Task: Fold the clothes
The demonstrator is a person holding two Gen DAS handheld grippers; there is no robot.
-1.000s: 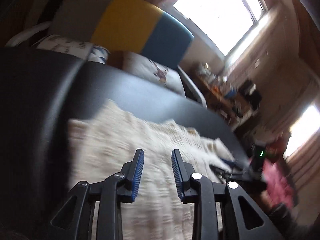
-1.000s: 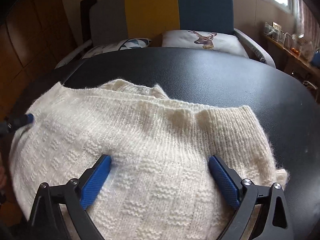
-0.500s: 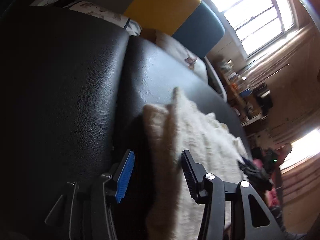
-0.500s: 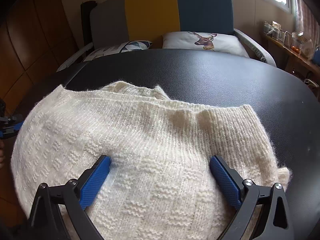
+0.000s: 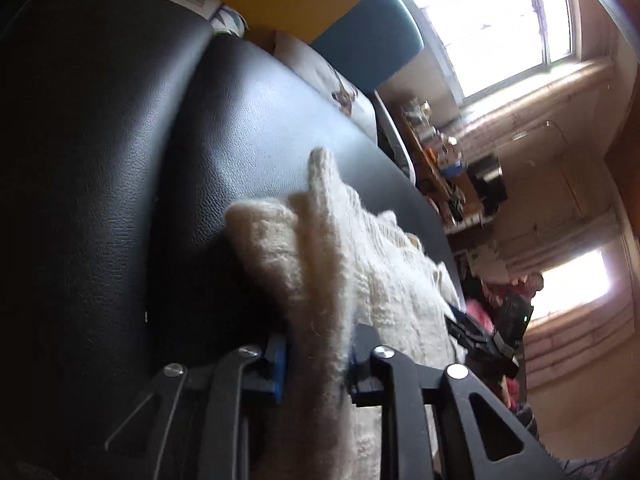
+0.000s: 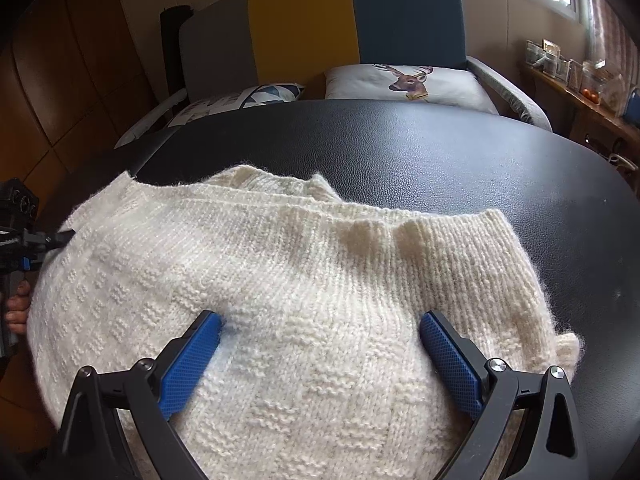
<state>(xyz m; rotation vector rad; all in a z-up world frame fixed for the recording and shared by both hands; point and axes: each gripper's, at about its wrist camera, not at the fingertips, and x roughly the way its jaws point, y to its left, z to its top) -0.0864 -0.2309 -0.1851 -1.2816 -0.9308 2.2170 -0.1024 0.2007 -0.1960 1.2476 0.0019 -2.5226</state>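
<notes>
Item 1: cream knit sweater [image 6: 304,300]. It lies spread on the black leather-look table [image 6: 460,168], covering the near-left part of the top. Ribbed band toward the far side, block-pattern knit nearer my cameras. A second layer of knit shows beyond the far edge. One small corner sticks out at the near right.

Item 2: left hand-held gripper [image 5: 316,360]. I see its jaws closing, with a raised fold of the sweater's left edge between the blue pads [image 5: 278,364]. The pads look pressed against the wool on both sides. In the right wrist view the same tool [image 6: 24,236] shows at the far left border, at the sweater's edge, with a person's fingers [image 6: 18,308] around its handle below.

Item 3: right hand-held gripper [image 6: 320,332]. Jaws spread wide, pads well apart, nothing held. It sits over the near middle of the sweater, pointing down at the knit; I cannot tell whether the tips touch the wool.

Item 4: armchair [image 6: 348,28] behind the table, back panelled grey, yellow and teal. On its seat: a cushion with a deer print [image 6: 408,80] and a cushion with blue triangles [image 6: 260,94].

Item 5: wooden shelf [image 6: 576,84] at the right under a window [image 5: 508,20], carrying jars and small clutter, too small to sort.
</notes>
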